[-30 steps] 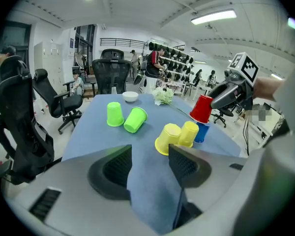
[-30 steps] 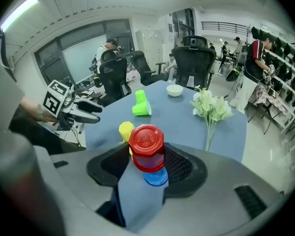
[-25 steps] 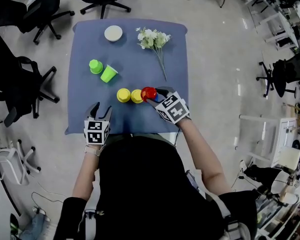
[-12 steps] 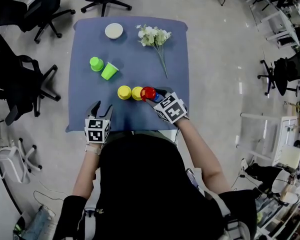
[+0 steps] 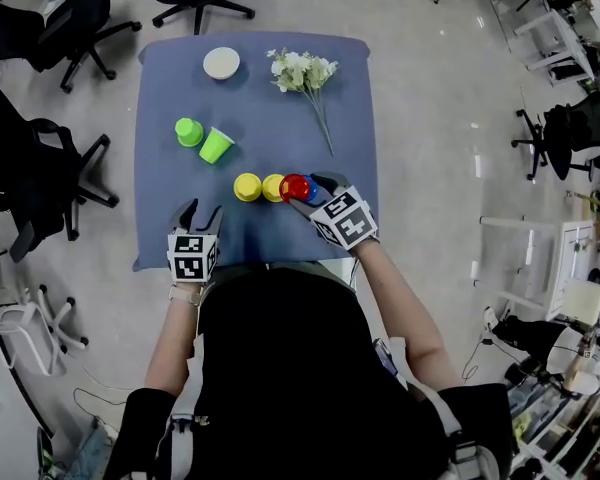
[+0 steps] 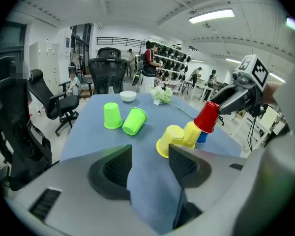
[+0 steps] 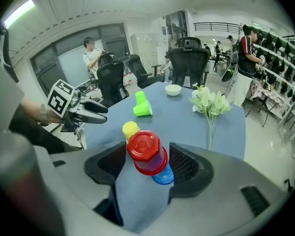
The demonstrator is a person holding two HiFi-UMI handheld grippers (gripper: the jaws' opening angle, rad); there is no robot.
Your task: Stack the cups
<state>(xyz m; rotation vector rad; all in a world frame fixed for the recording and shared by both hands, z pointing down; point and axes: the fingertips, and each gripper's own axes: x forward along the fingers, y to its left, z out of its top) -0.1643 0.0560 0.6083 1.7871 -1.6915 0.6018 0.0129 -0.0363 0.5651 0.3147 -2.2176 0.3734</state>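
Seen from the head view, the blue-draped table (image 5: 165,93) reads as a clock face with twelve at its far edge. The red cup (image 5: 296,186) stands toward five o'clock, upside down and tilted over a blue cup (image 7: 165,176), of which only a sliver shows beneath its rim. The right gripper (image 7: 147,157) brackets this pair. Its jaws have just been opening and now stand wide, with the red cup between them; a gap shows on the cup's left side, so the pads no longer clamp it.

At the red cup's nine o'clock two yellow cups sit in a row: the nearer yellow cup (image 5: 272,187) touches the red one, and the outer yellow cup (image 5: 247,187) is just beside that.

Toward ten o'clock on the table are two green cups. The upturned green cup (image 5: 189,131) stands on its rim, while the tipped green cup (image 5: 217,145) lies on its side just beside it, at its four o'clock.

A white bowl (image 5: 221,63) rests near eleven o'clock, and a spray of white flowers (image 5: 303,70) near one, its stem running down toward the table's middle.

The left gripper (image 5: 202,209) hangs at seven o'clock over the near edge — jaws apart, only blue cloth between them, well apart from every cup.
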